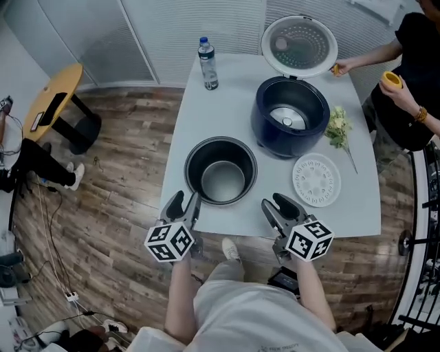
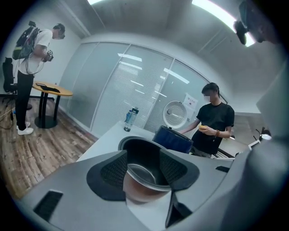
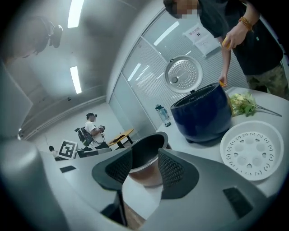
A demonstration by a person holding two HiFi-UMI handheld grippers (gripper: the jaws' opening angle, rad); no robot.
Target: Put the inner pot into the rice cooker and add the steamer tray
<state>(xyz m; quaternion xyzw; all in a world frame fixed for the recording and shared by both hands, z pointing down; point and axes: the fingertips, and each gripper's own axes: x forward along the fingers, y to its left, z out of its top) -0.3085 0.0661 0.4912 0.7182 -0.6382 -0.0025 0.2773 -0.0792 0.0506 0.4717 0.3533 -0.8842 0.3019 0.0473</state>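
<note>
The left hand-held gripper (image 1: pixel 185 205) and right hand-held gripper (image 1: pixel 279 207), jaws apart and empty, flank the inner pot (image 1: pixel 221 172) near the bench (image 1: pixel 206 113) edge. Its rim seems smooth, so a shallow pinch could slip and tip it.

I stand at a white table (image 1: pixel 206 110) in an office room. The floor (image 1: pixel 117 206) is made of brown wood planks. Off to my left is a small round wooden table (image 1: pixel 53 96) on a black leg with a round black foot. Something dark and flat lies on its top. Thin cables (image 1: pixel 48 227) run over the floor on that side. Past the white table is a wall of cloudy glass (image 2: pixel 113 85) with pale blinds (image 1: pixel 206 24) pulled shut. A sheet of paper (image 2: pixel 191 101) is stuck on the glass. The ceiling is grey, and long bright lights (image 2: pixel 212 13) shine on it
</note>
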